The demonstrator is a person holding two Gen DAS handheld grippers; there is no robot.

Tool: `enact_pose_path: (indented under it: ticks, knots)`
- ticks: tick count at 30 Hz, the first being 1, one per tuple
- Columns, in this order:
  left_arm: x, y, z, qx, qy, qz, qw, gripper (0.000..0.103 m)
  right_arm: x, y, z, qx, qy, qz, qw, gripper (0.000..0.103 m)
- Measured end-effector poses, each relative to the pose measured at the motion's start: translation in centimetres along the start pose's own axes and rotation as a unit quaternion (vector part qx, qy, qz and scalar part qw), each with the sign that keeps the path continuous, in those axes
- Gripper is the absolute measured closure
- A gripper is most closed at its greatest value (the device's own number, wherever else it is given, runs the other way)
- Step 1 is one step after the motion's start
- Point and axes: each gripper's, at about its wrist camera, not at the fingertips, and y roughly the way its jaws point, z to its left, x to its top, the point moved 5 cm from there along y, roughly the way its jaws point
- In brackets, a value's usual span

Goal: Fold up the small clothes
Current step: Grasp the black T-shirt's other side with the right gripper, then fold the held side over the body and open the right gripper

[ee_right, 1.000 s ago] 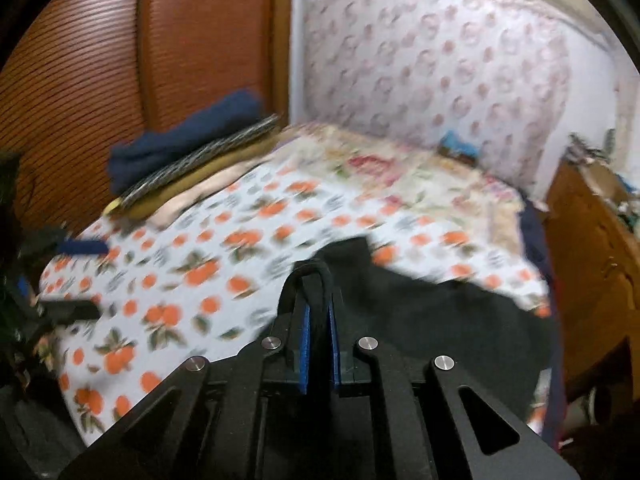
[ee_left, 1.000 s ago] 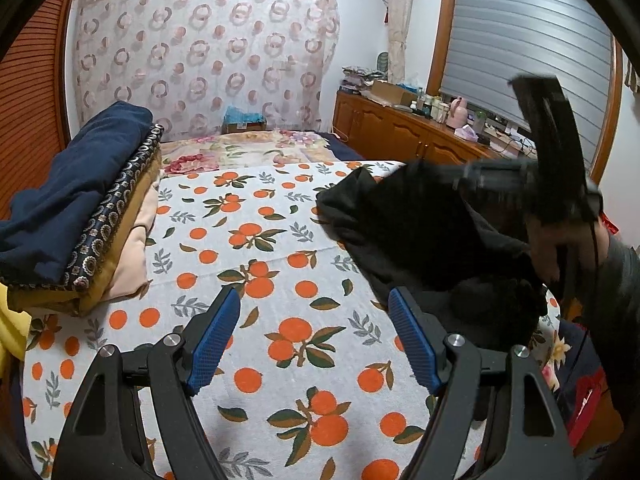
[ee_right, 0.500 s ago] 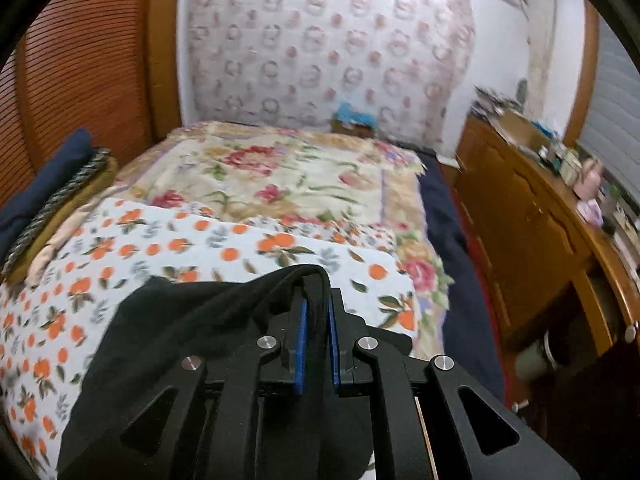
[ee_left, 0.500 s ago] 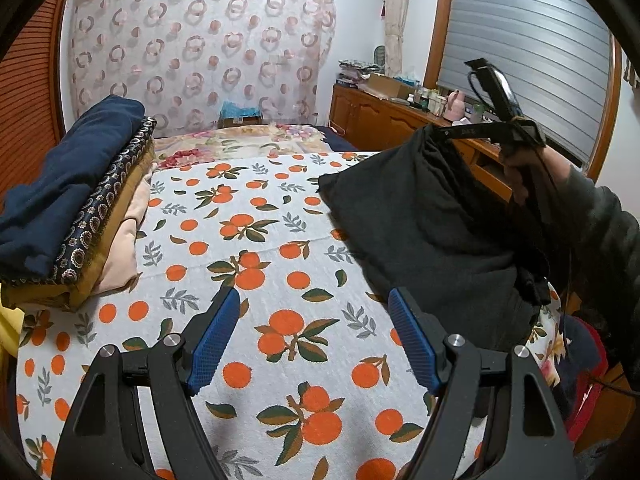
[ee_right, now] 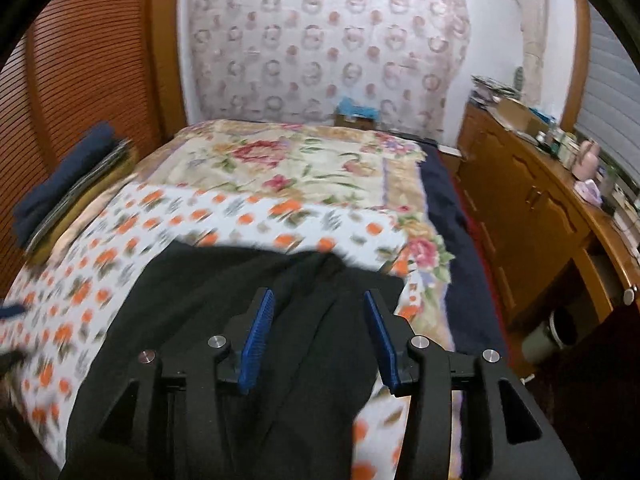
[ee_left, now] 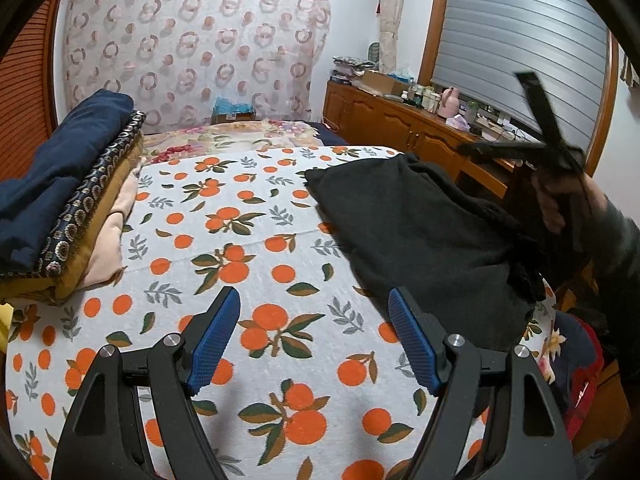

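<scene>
Two tools open, black garment released

Your right tool (ee_right: 318, 334), clamped on the dark, soft black garment (ee_left: 420, 232) a second ago, is opening now; cloth lies under its jaws, ungripped. Your left tool (ee_left: 314, 334) hangs wide open, holding nothing. Judged from this, the placing is done and folding can begin. Right of the stack of folded clothes (ee_left: 60, 200), the garment lies rumpled on the orange-print bedsheet (ee_left: 240, 248).

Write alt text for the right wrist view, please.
The right gripper, its jaws opening, hovers over a black garment lying on the orange-print bedspread, pads clear of the cloth. A stack of folded clothes sits far left; a wooden cabinet stands on the right.
</scene>
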Motion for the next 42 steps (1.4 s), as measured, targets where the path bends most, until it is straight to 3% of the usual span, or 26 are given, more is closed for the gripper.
enact_pose_path:
  ticks: [9,15,18,19,26,29,32,33,37,42]
  knots:
    - [-0.3,0.8,-1.8,-0.015,0.01,0.01,0.9998,0.025,-9.5,-5.7,2.3,0.033,-0.009,0.014,0.999,0.055]
    - [-0.8,1.6,-3.6,-0.026,0.026,0.023,0.9991,0.025,-12.6,-6.8,1.4,0.018,-0.011,0.041,0.999,0.055]
    - [-0.9,1.9,-4.1,-0.029,0.028,0.027,0.9988,0.025,-12.5,-6.9,0.9,0.021,-0.012,0.047,0.999,0.08]
    - [-0.9,2.0,-4.2,-0.03,0.028,0.028,0.9988,0.025,-12.2,-6.9,1.1,0.026,-0.014,0.047,0.998,0.095]
    - [-1.0,2.1,-5.0,-0.039,0.028,0.029,0.9984,0.025,-11.2,-12.2,-0.4,0.026,0.006,-0.023,0.999,0.099]
    - [-1.1,2.0,-5.6,-0.044,0.03,0.029,0.9982,0.025,-12.1,-13.3,-2.4,0.003,0.021,-0.018,1.0,0.099]
    - [-1.4,2.2,-6.2,-0.053,0.031,0.036,0.9974,0.025,-13.9,-11.5,-3.6,-0.008,0.041,0.021,0.999,0.099]
    - [-1.5,2.3,-6.5,-0.055,0.036,0.039,0.9971,0.025,-14.3,-11.0,-3.9,-0.023,0.044,0.03,0.998,0.097]
    - [-1.9,2.5,-7.2,-0.057,0.043,0.044,0.9965,0.025,-14.0,-10.8,-4.1,-0.024,0.067,0.018,0.997,0.055]
    - [-2.1,2.6,-7.8,-0.059,0.048,0.047,0.996,0.025,-14.6,-11.1,-3.4,-0.006,0.074,0.002,0.997,0.044]
